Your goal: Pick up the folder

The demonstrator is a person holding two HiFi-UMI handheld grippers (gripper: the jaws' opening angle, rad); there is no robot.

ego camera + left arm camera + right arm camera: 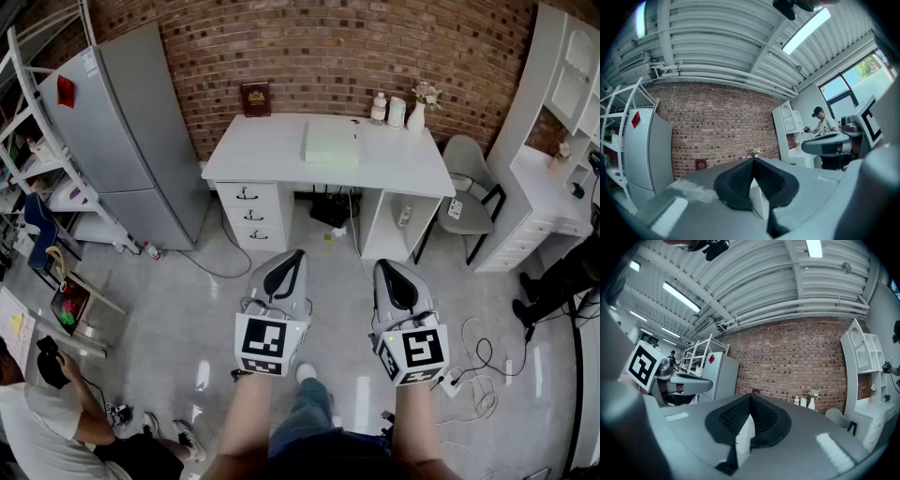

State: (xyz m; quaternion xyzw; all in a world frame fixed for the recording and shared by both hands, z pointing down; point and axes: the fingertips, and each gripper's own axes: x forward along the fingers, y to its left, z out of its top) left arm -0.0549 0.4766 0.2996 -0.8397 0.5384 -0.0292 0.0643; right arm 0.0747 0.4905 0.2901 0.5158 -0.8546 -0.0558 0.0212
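Note:
The folder (331,142) is pale green and lies flat on the white desk (272,155), towards its middle right, against the brick wall. Both grippers hang level over the grey floor, well short of the desk. In the head view my left gripper (291,265) is left of centre, my right gripper (395,276) right of centre, side by side. Each has its jaws shut with nothing between them, as the left gripper view (753,162) and the right gripper view (750,398) also show. In both gripper views the jaws hide the folder.
A dark red book (255,98) leans on the wall; bottles and a vase (400,110) stand at the desk's back right. Drawers (248,214) sit under its left side. A grey fridge (131,141) stands left, a grey chair (467,192) and white shelving (562,103) right. Cables (473,361) lie on the floor; a person (42,422) crouches at bottom left.

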